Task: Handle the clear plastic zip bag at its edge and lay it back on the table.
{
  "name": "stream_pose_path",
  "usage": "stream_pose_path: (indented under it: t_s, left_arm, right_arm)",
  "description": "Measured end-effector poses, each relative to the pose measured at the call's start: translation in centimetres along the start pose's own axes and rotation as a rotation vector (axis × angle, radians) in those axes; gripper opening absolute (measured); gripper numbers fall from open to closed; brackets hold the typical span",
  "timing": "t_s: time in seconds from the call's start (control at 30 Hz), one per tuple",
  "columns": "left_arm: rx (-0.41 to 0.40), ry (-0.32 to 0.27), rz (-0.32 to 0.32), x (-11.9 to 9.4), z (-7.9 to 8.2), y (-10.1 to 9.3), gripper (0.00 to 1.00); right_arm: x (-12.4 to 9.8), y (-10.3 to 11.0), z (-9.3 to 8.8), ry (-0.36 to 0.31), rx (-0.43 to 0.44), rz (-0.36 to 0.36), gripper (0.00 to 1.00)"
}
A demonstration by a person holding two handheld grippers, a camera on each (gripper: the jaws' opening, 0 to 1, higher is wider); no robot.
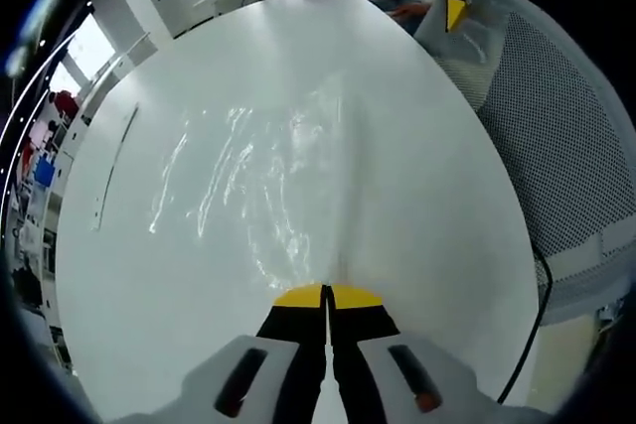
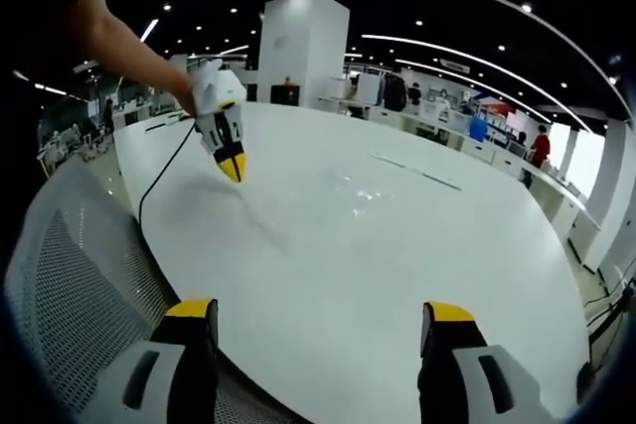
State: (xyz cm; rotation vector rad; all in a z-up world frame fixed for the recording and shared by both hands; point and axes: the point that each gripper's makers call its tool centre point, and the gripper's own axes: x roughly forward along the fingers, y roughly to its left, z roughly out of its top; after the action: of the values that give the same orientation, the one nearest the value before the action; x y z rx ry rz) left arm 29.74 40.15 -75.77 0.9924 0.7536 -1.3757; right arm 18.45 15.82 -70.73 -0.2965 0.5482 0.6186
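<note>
The near edge of the clear zip bag (image 1: 268, 196) is pinched by the left gripper (image 1: 326, 297), jaws together on it. The film, spread on the white table (image 1: 417, 196), is judged light, limp and slippery, best taken at its edge. Farther off, the right gripper (image 2: 323, 325) is held apart, nothing between its jaws

The clear plastic zip bag (image 1: 268, 186) lies spread on the white table (image 1: 427, 196). It is see-through and wrinkled, with bright shiny streaks on its surface. One edge of it is pinched between the closed jaws of the left gripper (image 1: 326, 297). In the right gripper view the bag (image 2: 328, 201) stretches from that gripper (image 2: 233, 168) toward the middle of the table.
</note>
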Motion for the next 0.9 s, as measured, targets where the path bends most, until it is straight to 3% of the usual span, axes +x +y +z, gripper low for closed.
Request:
stream_pose_path:
  t_s: [0.27, 0.5, 0.9]
  left_arm:
    - [0.0, -0.001, 0.005, -0.7, 0.3, -0.9, 0.0]
    - [0.005, -0.005, 0.014, -1.3, 0.4, -1.6, 0.0]
    - [0.017, -0.008, 0.031, -2.5, 0.6, -3.4, 0.0]
  right_arm:
    - [0.0, 0.8, 0.7, 0.015, -0.061, 0.036, 0.78]
    - [0.1, 1.3, 2.6, -0.009, -0.106, 0.054, 0.73]
    - [0.3, 2.4, 4.1, -0.022, -0.147, 0.102, 0.67]
